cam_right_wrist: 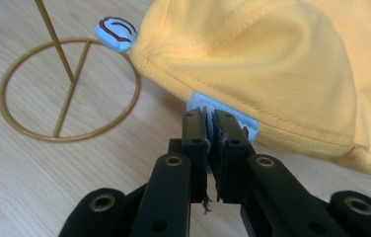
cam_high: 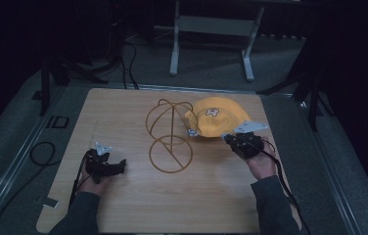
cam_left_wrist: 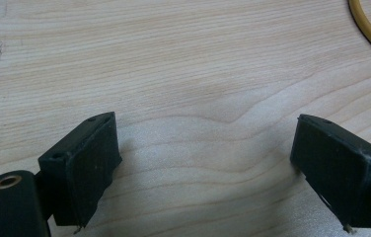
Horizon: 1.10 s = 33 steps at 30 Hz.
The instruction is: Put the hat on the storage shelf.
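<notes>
Yellow cap [cam_high: 217,121] is lying just right of the gold wire stand [cam_high: 170,134]; right gripper [cam_right_wrist: 210,129] is pinching its pale-blue ear tab [cam_right_wrist: 223,114], while left gripper [cam_left_wrist: 203,163] is idling wide open, empty, left of the stand.

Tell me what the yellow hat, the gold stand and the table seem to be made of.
Hat: soft woven cloth, probably cotton; it creases and shows stitched seams. Stand: thin metal-looking wire with a glossy gold finish; it could be painted. Table: pale wood grain, smooth and matte, possibly laminate rather than solid wood.
</notes>
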Tool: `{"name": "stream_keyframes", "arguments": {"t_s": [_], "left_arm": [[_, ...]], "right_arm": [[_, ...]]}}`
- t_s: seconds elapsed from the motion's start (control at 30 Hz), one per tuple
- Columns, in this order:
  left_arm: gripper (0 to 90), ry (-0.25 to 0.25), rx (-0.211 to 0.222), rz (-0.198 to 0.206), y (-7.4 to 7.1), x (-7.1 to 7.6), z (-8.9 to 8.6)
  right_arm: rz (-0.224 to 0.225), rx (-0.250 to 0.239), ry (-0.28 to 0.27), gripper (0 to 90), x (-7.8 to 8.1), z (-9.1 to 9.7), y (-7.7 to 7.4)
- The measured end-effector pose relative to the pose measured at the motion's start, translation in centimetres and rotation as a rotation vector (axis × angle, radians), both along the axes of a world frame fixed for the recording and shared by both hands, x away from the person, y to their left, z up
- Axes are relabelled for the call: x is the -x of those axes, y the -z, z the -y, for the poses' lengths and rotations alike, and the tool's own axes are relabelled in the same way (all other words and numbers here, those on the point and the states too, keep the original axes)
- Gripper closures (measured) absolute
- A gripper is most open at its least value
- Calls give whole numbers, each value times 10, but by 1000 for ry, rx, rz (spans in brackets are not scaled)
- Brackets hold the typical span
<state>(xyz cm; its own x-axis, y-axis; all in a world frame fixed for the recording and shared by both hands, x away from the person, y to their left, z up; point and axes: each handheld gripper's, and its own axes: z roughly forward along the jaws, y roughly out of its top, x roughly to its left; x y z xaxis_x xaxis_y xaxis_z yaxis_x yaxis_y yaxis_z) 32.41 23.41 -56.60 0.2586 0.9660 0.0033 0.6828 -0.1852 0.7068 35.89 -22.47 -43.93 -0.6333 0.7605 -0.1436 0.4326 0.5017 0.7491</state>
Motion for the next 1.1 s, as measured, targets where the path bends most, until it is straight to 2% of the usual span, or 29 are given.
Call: {"name": "stream_keyframes", "arguments": {"t_s": [0.1,0.27,0.43,0.53,0.6,0.83,1.0,1.1], "left_arm": [[115,-1,0,1,0,0,0],[115,-1,0,2,0,0,0],[115,-1,1,2,0,0,0],[115,0,0,0,0,0,0],[115,1,-1,0,0,0,0],[115,-1,1,1,0,0,0],[115,-1,0,2,0,0,0],[115,-1,0,2,0,0,0]], "right_arm": [[1,-22,-3,852,0,0,-9],[15,-30,10,851,2,2,-24],[13,-40,11,839,5,7,-31],[16,-66,9,837,8,10,-37],[15,-55,4,823,7,10,-39],[-60,-15,-40,728,1,10,-35],[-89,30,-27,696,-7,11,-31],[-127,52,-16,666,-13,13,-29]]}}
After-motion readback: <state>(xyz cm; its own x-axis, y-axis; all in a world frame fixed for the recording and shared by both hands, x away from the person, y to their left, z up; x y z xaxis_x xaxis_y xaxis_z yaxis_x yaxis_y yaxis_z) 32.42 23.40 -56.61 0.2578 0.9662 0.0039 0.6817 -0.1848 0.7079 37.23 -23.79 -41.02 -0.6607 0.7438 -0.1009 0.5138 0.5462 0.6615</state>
